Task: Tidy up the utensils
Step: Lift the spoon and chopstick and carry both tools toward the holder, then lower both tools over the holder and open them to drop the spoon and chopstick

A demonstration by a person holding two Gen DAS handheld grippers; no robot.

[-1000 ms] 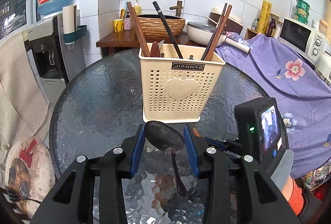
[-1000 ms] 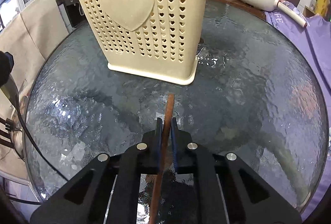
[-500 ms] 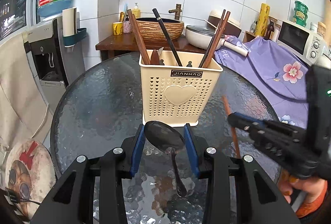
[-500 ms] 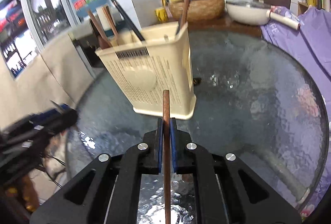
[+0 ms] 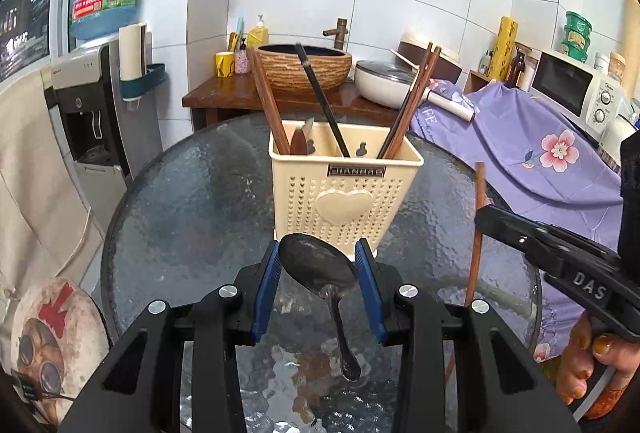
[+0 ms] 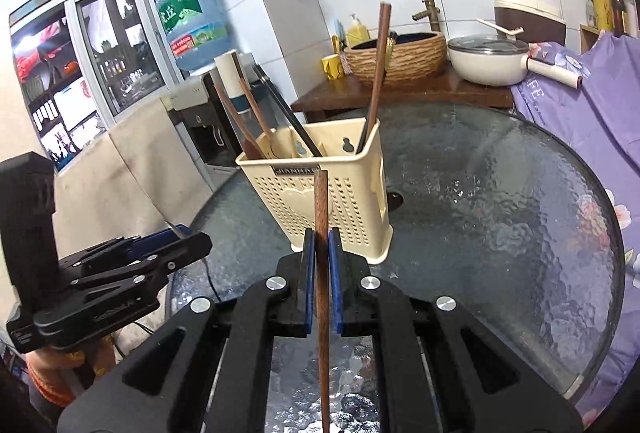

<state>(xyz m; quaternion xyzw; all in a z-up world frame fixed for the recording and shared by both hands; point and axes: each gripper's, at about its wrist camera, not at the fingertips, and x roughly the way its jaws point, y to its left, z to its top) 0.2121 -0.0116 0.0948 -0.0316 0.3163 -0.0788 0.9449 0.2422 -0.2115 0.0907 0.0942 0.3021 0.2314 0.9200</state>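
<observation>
Left wrist view: the left gripper (image 5: pixel 318 267) is clamping a dark metal spoon (image 5: pixel 320 275) by its bowl, blue pads pressing on either side, with the handle hanging down and back toward the camera above the round textured-glass table (image 5: pixel 188 205). Just beyond the fingertips, a cream perforated utensil holder (image 5: pixel 346 193) is standing on the glass, holding brown and black chopsticks (image 5: pixel 412 101) leaning in its compartments. At the right, the right gripper (image 5: pixel 480 213) is reaching in, pinching a single brown chopstick (image 5: pixel 478 229) held nearly upright, clear of the holder.

Right wrist view: the right gripper (image 6: pixel 319 265) is squeezing almost fully together on the brown chopstick (image 6: pixel 321 233), whose tip is overlapping the holder's (image 6: pixel 352 193) front. The left gripper (image 6: pixel 176 237) is showing at the left edge.
</observation>
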